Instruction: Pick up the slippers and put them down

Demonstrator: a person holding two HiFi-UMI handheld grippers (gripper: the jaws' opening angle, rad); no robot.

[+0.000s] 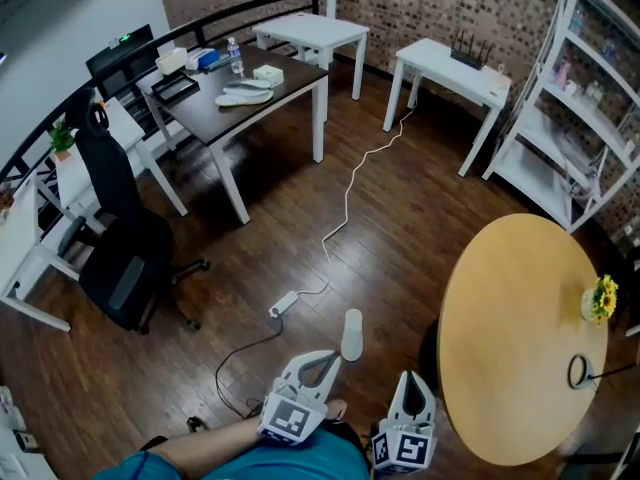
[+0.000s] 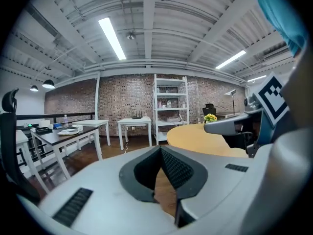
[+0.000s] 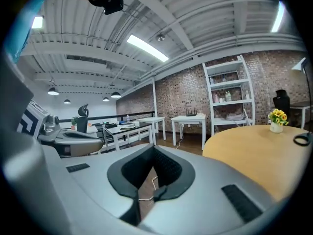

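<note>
One white slipper [image 1: 352, 334] lies on the dark wood floor, just beyond and between my two grippers in the head view. Two pale flat things that look like slippers [image 1: 243, 95] rest on the dark table [image 1: 270, 93] at the far left. My left gripper [image 1: 329, 357] is raised and points roughly level; its jaws meet at the tips [image 2: 160, 149] with nothing between them. The right gripper [image 1: 412, 377] is beside it, also shut and empty [image 3: 153, 149]. Neither gripper view shows the floor slipper.
A round wooden table [image 1: 510, 338] stands close on the right, with a small flower pot [image 1: 602, 299] and a black cable loop [image 1: 580, 371]. A power strip [image 1: 283, 303] and its cables cross the floor. A black office chair [image 1: 120, 258] is at left, white tables and a shelf beyond.
</note>
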